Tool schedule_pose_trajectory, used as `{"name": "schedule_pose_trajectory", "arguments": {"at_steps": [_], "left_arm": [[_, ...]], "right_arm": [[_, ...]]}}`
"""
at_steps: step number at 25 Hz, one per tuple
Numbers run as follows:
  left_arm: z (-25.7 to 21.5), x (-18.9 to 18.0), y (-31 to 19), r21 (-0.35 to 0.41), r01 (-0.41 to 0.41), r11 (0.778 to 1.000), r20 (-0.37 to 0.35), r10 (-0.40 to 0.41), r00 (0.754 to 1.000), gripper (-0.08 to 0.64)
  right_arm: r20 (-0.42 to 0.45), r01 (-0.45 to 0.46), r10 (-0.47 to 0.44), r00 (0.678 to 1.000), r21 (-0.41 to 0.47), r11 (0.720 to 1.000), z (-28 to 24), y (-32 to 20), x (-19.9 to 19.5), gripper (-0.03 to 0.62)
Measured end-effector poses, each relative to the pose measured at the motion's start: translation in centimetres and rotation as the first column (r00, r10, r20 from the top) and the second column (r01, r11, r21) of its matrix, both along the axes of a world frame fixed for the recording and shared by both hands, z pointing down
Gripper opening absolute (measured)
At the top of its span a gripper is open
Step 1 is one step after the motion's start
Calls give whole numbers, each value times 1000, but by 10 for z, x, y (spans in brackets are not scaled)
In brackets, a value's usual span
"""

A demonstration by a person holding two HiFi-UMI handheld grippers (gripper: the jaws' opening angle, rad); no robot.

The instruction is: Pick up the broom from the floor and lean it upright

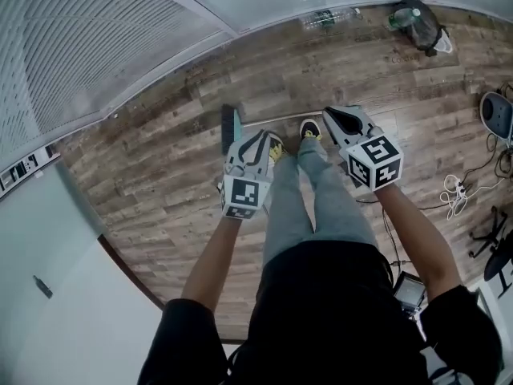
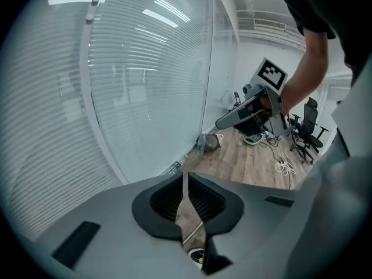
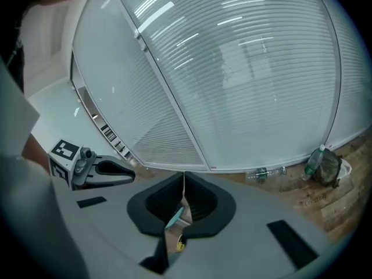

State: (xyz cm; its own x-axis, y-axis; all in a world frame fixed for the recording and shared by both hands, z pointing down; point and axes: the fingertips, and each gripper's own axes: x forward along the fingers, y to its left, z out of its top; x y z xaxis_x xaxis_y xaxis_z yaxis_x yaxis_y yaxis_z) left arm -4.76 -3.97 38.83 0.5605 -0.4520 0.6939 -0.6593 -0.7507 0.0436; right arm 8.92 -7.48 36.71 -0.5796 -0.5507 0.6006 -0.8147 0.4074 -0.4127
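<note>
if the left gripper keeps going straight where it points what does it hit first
Probably the broom handle lying on the wood floor ahead of the left gripper, or the floor beside it; depth unclear.

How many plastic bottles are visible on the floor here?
2. A clear bottle lies by the glass wall; a green-capped bottle stands beside the dark bag. Others may be hidden.

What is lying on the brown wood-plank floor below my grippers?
A broom with a teal head and thin pale handle lies flat, near a black-and-yellow shoe. The handle's right end is covered by the shut right gripper; its length cannot be seen.
</note>
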Motion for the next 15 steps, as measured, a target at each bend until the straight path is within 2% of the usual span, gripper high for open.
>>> {"name": "schedule_pose_trajectory", "arguments": {"at_steps": [4, 9, 12, 15], "left_arm": [[59, 2, 12, -44, -48, 998, 21, 49, 999, 23], [136, 2, 22, -93, -102, 990, 52, 107, 993, 23], [183, 3, 28, -130, -125, 984, 62, 133, 989, 25], [227, 4, 35, -154, -150, 977, 80, 163, 983, 25]], "right_arm": [[-15, -64, 63, 998, -87, 994, 57, 11, 13, 20], [-39, -122, 117, 992, -200, 972, 138, 31, 19, 20], [-60, -172, 162, 985, -258, 951, 188, 43, 22, 20], [-74, -245, 234, 969, -330, 911, 236, 60, 26, 21]]}}
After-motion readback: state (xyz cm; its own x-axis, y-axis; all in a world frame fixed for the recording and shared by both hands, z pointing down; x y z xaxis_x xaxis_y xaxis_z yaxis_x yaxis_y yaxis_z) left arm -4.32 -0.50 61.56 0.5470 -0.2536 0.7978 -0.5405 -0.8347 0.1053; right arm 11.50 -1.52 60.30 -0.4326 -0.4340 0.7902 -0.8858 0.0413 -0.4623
